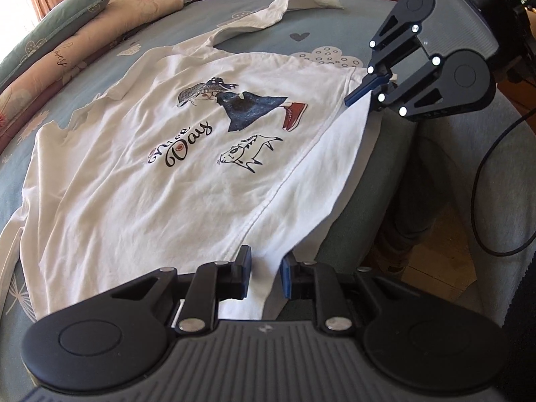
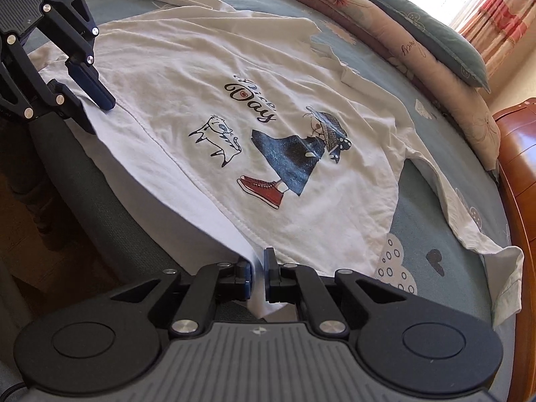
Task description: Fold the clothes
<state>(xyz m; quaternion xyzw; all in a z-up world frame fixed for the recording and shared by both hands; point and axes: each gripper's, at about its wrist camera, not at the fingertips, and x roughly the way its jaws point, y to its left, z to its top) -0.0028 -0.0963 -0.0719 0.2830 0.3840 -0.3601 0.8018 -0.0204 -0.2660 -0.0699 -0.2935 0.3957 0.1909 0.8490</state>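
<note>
Left wrist view shows a white long-sleeved shirt lying print-up on the blue-grey bedspread, with one sleeve trailing toward 12 o'clock. At 6 o'clock the left gripper is clenched on the shirt's hem corner; at 2 o'clock the right gripper pinches the hem's other corner. Right wrist view has the right gripper clamped on the hem at 6 o'clock and the left gripper at 10 o'clock. Pillows sit at 1 o'clock.
</note>
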